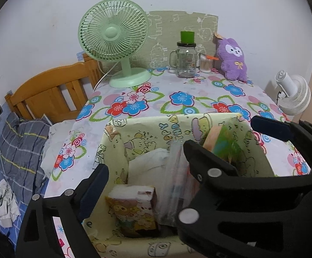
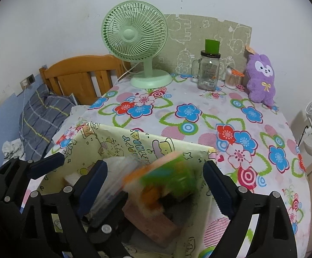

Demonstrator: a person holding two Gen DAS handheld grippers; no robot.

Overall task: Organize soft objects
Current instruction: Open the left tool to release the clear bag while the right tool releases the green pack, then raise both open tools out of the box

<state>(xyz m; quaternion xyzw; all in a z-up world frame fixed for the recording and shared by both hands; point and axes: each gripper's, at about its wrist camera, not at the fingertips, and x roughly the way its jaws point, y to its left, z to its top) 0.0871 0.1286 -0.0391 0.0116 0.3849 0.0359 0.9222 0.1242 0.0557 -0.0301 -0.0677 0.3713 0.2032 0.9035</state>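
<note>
A yellow cartoon-print storage box (image 1: 254, 150) (image 2: 104, 137) stands open at the near edge of the table. Inside lie a cartoon tissue pack (image 1: 132, 210), white folded cloth (image 1: 149, 163), a clear plastic packet (image 1: 175, 172) and an orange-and-green soft item (image 1: 220, 142) (image 2: 166, 176), blurred in the right wrist view. My left gripper (image 1: 147, 169) is open over the box. My right gripper (image 2: 153, 182) is open, its fingers on either side of the orange-green item; contact is unclear. A purple plush rabbit (image 1: 233, 60) (image 2: 261, 79) sits at the table's back right.
A green desk fan (image 1: 115, 40) (image 2: 136, 40), a glass mug jar with green lid (image 1: 186, 60) (image 2: 208, 68) and a cotton swab tub (image 1: 205, 64) stand at the back of the floral tablecloth (image 2: 199, 118). A bed with wooden headboard (image 1: 54, 92) lies left; a white fan (image 1: 293, 94) right.
</note>
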